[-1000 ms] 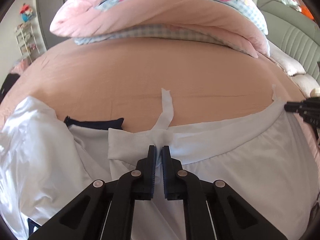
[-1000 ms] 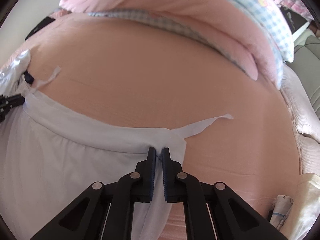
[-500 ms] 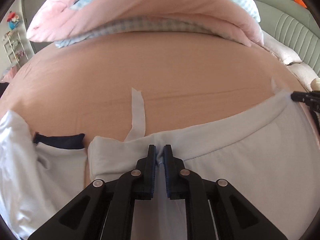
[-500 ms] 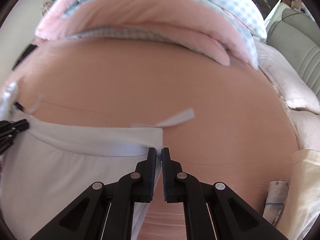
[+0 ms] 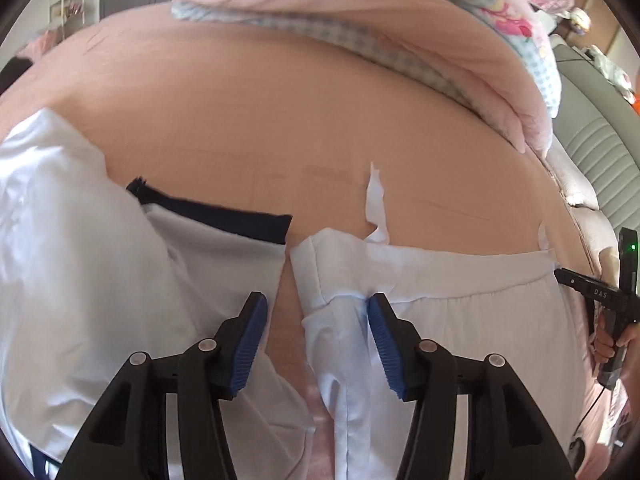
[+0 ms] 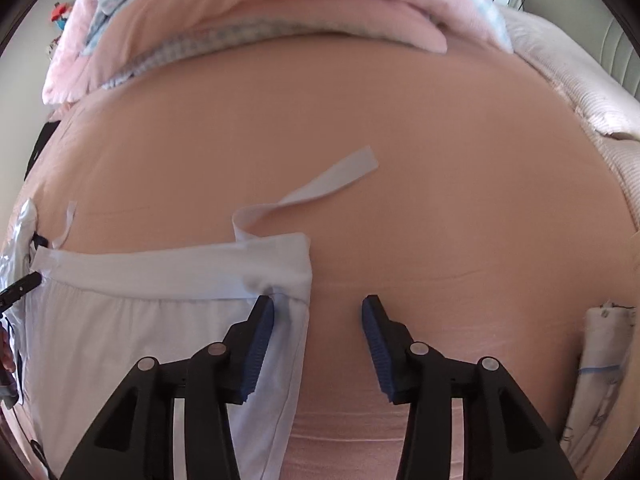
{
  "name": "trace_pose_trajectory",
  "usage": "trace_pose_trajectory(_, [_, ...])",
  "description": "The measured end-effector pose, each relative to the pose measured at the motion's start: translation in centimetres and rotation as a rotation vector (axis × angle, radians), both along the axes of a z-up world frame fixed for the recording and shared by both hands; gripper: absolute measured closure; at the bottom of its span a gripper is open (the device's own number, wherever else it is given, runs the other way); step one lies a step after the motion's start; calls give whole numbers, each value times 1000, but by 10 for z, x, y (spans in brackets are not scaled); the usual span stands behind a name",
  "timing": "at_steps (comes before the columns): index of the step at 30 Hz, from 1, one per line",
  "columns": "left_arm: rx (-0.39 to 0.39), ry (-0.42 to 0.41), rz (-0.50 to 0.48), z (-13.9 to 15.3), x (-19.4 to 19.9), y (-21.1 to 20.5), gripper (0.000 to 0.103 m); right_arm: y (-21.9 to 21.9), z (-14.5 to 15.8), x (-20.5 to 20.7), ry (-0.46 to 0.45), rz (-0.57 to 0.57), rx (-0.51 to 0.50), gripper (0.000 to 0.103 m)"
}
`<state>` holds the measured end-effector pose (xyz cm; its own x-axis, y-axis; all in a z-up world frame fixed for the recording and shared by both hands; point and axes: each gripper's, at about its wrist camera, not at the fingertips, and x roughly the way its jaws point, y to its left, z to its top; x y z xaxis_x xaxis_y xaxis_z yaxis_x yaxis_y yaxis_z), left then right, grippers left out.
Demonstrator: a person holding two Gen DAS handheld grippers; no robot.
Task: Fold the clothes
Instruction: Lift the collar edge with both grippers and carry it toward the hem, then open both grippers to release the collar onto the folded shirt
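A pale blue garment lies flat on the peach bed sheet (image 5: 240, 120), its waistband (image 5: 440, 268) running across, with a tie strip (image 5: 376, 204) at each end. My left gripper (image 5: 316, 328) hangs over the waistband's left corner. Its jaws are opening, and the loose corner lies between them against the right pad (image 5: 384, 344), not pinched. My right gripper (image 6: 318, 332) is over the other end of the waistband (image 6: 160, 268). Its jaws are opening too, and the garment's edge rests by the left pad (image 6: 260, 344), with the other tie strip (image 6: 328, 184) beyond.
A white garment (image 5: 60, 240) with a navy trim (image 5: 208, 216) lies to the left. A folded pink and checked quilt (image 6: 260, 12) is piled at the far side. A cream pillow (image 6: 580, 92) and a white packet (image 6: 600, 352) sit at the right.
Both grippers were shut on the waistband's corners and have now opened and let go. The garment has settled on the sheet, and both hands have shifted sideways and rolled.
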<state>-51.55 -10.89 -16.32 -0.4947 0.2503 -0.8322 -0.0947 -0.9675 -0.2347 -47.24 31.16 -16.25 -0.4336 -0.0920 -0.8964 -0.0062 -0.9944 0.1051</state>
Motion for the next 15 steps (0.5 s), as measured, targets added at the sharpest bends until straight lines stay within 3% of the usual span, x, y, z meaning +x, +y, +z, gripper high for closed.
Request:
trace_pose_trajectory(1, [-21,15,-15,0,-1,5,98,-2,0,0,13,6,6,58])
trace_pose_trajectory(4, [-136,78,-96,6,-3,25,98,-10,3,-4,25,47,15,95])
trace_pose_trajectory(7, [-300,50,-178,-3,-12,29,94,-21,13,-3,90,89,140,96])
trace_pose_trajectory(8, [-309,26,-188,-6,-17,25,88,-22,10,-6,81,91,176,96])
trace_pose_trajectory(9, [-283,11,-183,-6,-21,19,85,-23,5,-10,63,91,201,91])
trace_pose_trajectory(11, [-222,-35,-129,1,-31,5,63,-20,0,-16,48,77,216,66])
trace_pose_trajectory(12, [-194,-17,-100,9,-30,-1,63,-15,3,-17,55,62,207,57])
trace_pose_trajectory(13, [-176,27,-83,20,-22,-5,63,-7,9,-15,57,33,160,52])
trace_pose_trajectory(15, [-154,99,-66,38,-5,-10,61,8,22,-9,61,-25,65,52])
